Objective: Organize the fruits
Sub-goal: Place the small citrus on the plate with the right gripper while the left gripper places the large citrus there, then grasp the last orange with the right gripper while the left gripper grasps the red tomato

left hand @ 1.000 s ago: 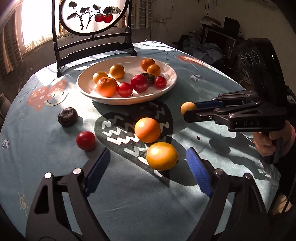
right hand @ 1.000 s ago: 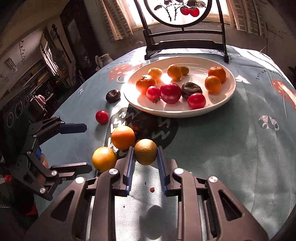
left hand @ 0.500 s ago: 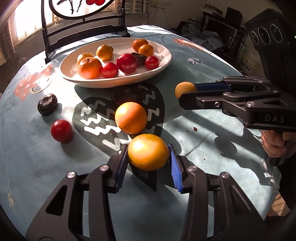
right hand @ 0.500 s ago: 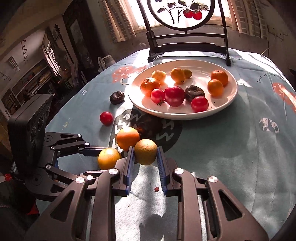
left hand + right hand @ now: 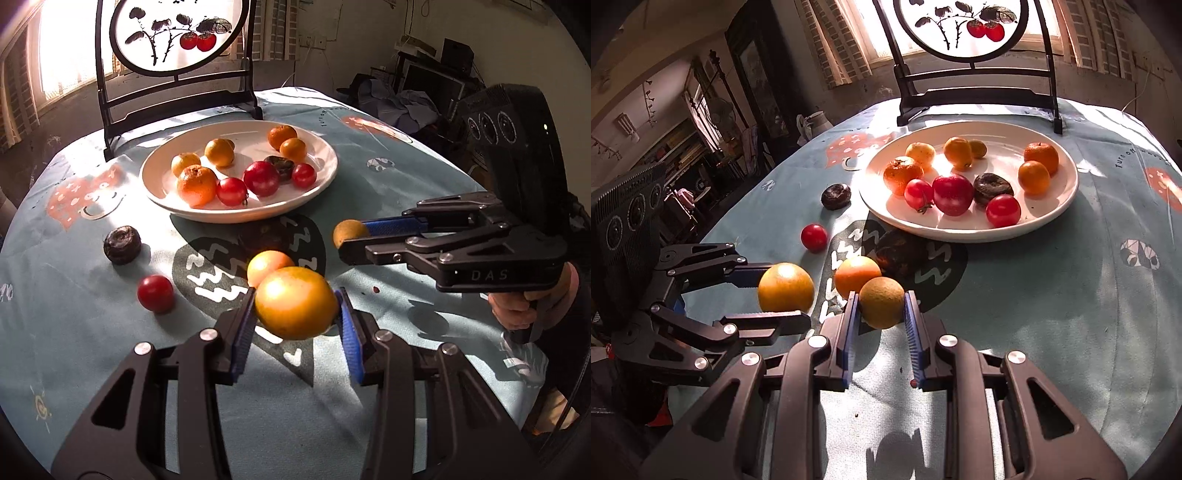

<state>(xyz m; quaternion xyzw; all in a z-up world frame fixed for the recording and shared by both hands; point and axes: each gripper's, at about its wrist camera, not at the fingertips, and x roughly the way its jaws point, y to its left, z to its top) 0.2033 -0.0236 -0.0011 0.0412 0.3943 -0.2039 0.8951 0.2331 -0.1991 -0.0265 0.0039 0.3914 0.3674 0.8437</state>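
Observation:
My left gripper (image 5: 295, 314) is shut on a large yellow-orange citrus (image 5: 295, 302), lifted a little off the tablecloth; the same fruit (image 5: 785, 282) shows in the right wrist view. My right gripper (image 5: 881, 306) is shut on a smaller brownish-yellow fruit (image 5: 881, 302), also seen as the small fruit (image 5: 349, 232) at its tips. An orange (image 5: 267, 267) lies on the cloth between them. A white plate (image 5: 317, 195) at the back holds several oranges, red tomatoes and a dark fruit. A red tomato (image 5: 155, 293) and a dark wrinkled fruit (image 5: 122, 240) lie on the cloth at left.
A round table with a light blue patterned cloth (image 5: 74, 350) carries everything. A dark stand with a round painted panel (image 5: 177, 37) rises behind the plate. A person's hand (image 5: 517, 310) grips the right gripper's handle. Another dark fruit (image 5: 899, 253) sits in shadow before the plate.
My left gripper moved forward, shut on the large citrus and lifted it a little off the cloth. The right gripper stayed still, holding its small fruit.

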